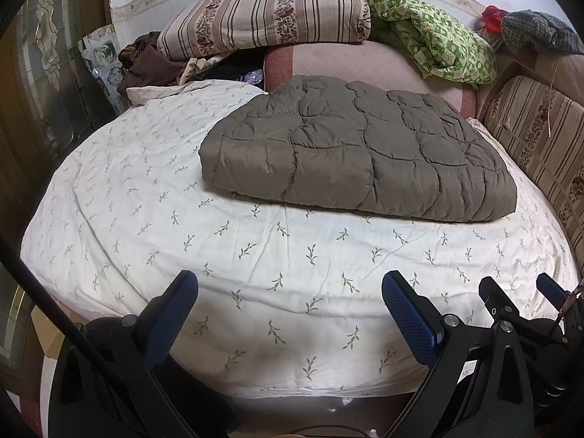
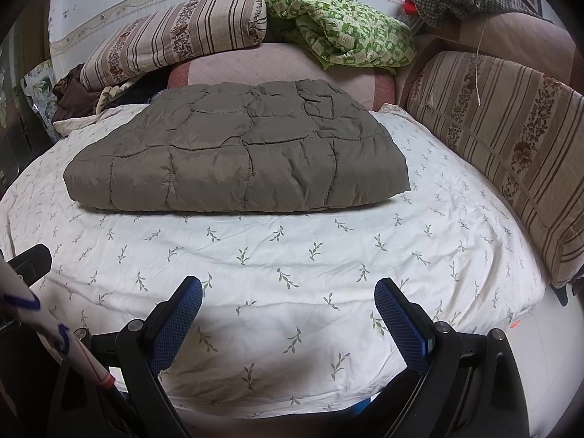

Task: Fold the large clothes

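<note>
A grey-brown quilted padded garment [image 1: 350, 153] [image 2: 237, 157] lies folded into a flat rectangular bundle on the white leaf-print bed sheet [image 1: 219, 255] [image 2: 292, 255]. My left gripper [image 1: 290, 286] hovers open over the near edge of the bed, well short of the bundle, with nothing between its blue-padded fingers. My right gripper [image 2: 288, 292] is also open and empty, at the same near edge. In the left wrist view the right gripper [image 1: 518, 292] shows at the lower right.
A striped folded quilt [image 1: 266, 18] [image 2: 171, 36], a green patterned cloth [image 1: 430, 36] [image 2: 339, 33] and a pink cushion [image 1: 365, 65] sit at the far end. Dark clothes [image 1: 146, 62] pile at the back left. A striped cushion [image 2: 503, 138] lines the right side.
</note>
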